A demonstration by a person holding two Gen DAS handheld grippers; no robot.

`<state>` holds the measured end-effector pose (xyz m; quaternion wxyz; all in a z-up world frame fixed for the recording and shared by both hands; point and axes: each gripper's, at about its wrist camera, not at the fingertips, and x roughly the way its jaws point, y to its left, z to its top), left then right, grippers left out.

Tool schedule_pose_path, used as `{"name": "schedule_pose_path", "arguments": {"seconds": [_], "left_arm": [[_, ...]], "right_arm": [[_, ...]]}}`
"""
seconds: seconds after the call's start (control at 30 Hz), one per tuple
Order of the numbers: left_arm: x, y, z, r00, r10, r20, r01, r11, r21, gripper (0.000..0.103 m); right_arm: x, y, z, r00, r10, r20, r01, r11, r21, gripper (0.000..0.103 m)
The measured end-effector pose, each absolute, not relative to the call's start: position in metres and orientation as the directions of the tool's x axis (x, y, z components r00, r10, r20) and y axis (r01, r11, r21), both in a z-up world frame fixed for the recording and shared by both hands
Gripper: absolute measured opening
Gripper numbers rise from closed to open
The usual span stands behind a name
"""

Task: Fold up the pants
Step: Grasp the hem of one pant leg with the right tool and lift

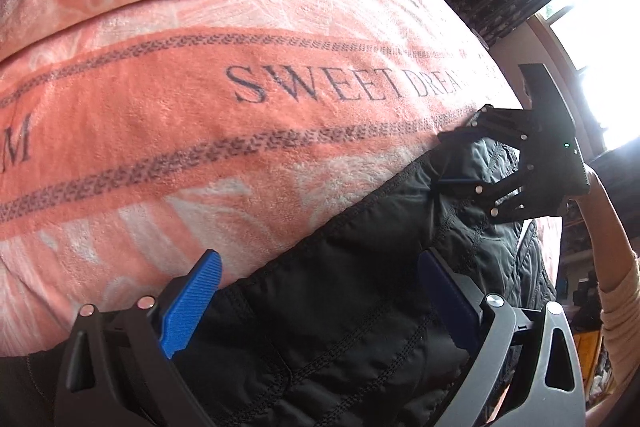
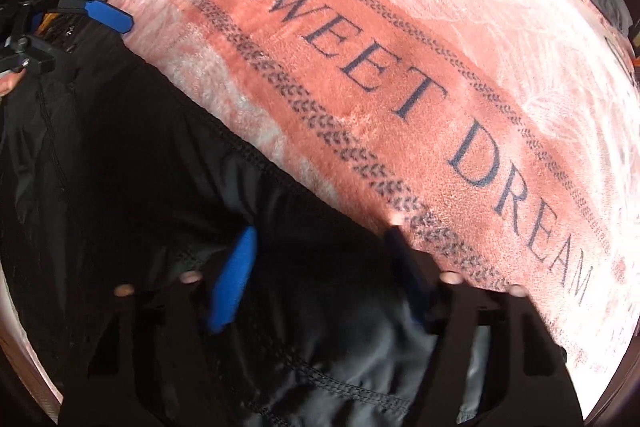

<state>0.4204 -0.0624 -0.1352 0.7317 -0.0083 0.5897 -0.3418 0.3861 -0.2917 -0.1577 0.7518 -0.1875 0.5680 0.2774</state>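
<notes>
While both hand-held grippers gape, one pair of pants [image 1: 360, 291] (black) lies beneath.

Both wrist cameras sit low and close over the pants [image 1: 360, 307], looking across the blanket [image 1: 240, 107]. Each view catches the other tool at its edge; both share the lettered stripe.

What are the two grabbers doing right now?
Left gripper: open, fingers apart over the black pants, holding nothing.
Right gripper: open, fingers apart over the pants too.
</notes>
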Motion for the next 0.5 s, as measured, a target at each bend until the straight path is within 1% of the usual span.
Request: {"name": "schedule_pose_path", "arguments": {"seconds": [0.03,0.07,0.13,0.2,0.33,0.43,0.5], "left_arm": [[0.422,-0.062,-0.135,0.074,-0.512,-0.856,0.493,0.765,-0.414,0.099],[0.423,-0.063,-0.136,0.071,-0.516,-0.854,0.499,0.760,-0.417,0.099],[0.425,-0.065,-0.137,0.061,-0.531,-0.845,0.519,0.740,-0.427,0.099],[0.425,-0.068,-0.139,0.045,-0.547,-0.836,0.545,0.715,-0.438,0.099],[0.428,-0.078,-0.148,-0.030,-0.585,-0.811,0.573,0.654,-0.493,0.099],[0.431,-0.085,-0.154,-0.087,-0.612,-0.786,0.573,0.615,-0.542,0.099],[0.433,-0.086,-0.155,-0.128,-0.644,-0.755,0.561,0.581,-0.590,0.099]], "right_arm": [[0.383,-0.296,-0.154,0.177,0.248,-0.953,-0.627,0.775,0.085,0.007],[0.380,-0.300,-0.149,0.178,0.276,-0.945,-0.619,0.778,0.111,0.006],[0.368,-0.302,-0.137,0.248,0.282,-0.927,-0.632,0.772,0.066,0.006],[0.358,-0.304,-0.125,0.293,0.317,-0.902,-0.624,0.778,0.071,0.006],[0.348,-0.315,-0.104,0.336,0.420,-0.843,-0.616,0.775,0.140,0.006],[0.340,-0.316,-0.091,0.362,0.451,-0.816,-0.626,0.766,0.145,0.006],[0.337,-0.313,-0.083,0.378,0.459,-0.804,-0.631,0.763,0.140,0.006]]}}
